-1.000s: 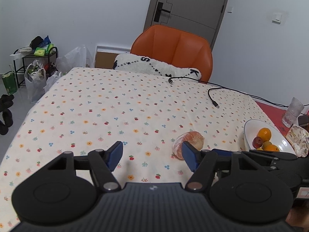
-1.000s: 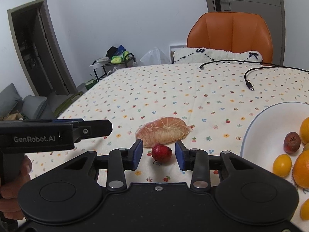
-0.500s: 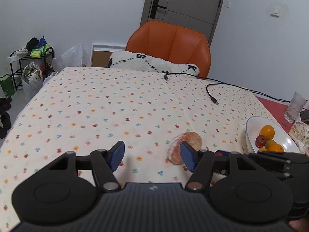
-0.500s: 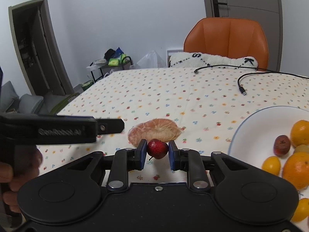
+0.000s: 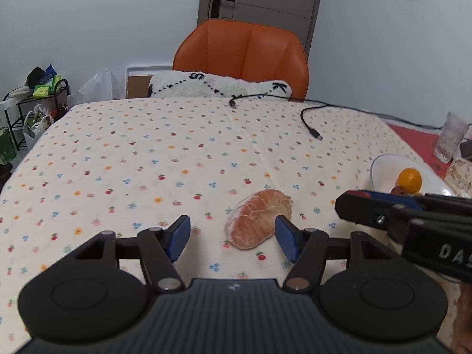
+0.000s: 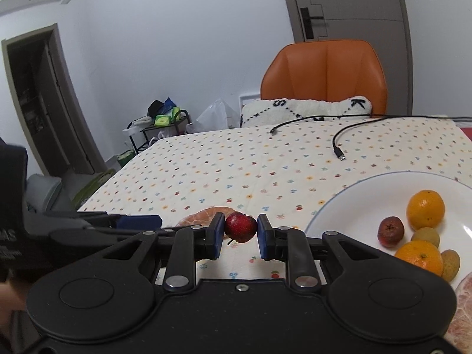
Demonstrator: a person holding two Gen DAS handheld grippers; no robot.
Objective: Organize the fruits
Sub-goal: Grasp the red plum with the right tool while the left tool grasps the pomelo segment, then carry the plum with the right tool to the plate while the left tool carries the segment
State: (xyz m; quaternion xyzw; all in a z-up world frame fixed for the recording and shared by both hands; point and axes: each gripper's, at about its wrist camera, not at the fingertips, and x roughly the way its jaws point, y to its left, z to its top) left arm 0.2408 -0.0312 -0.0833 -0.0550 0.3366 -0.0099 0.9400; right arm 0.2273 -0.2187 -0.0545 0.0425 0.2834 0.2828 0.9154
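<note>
Fruits, sorted by size, with holders noted.

Table [image 5: 147,153]: covered in a flower-print cloth; serves as the work surface. Most of it is bare, so loose pieces stand out for collection.

Plate [image 6: 354,206]: white, blue-rimmed, at the right side of the table. It is evidently the gathering place, since most of the fruit already lies in it.

Left gripper [image 5: 233,237]: jaws spread wide, holding nothing. It hangs low just before the pomelo segment, which shows between its blue pads; a likely line-up for the next pick.

Right gripper [image 6: 238,234]: clenched on the small red fruit, one pad on each flank, raised off the cloth. It sits just left of the plate rim, so a short carry rightward should bring it over the plate.

Pomelo segment [image 5: 258,222]: peeled, pinkish, membrane intact, lying alone on the cloth, apart from the plate. Soft; a light squeeze is probably called for.

Oranges: two in the plate, one farther back [image 6: 425,209], one nearer [image 6: 420,256], resting against the smaller pieces.

Dark red fruit [image 6: 391,231]: wrinkled, in the plate, left of the oranges.

Small red fruit [image 6: 240,226]: round, glossy, stem hanging below; pinched at its widest part, which keeps it from slipping.

Small yellow-green fruits [image 6: 425,236]: two, tucked beside the oranges.
</note>
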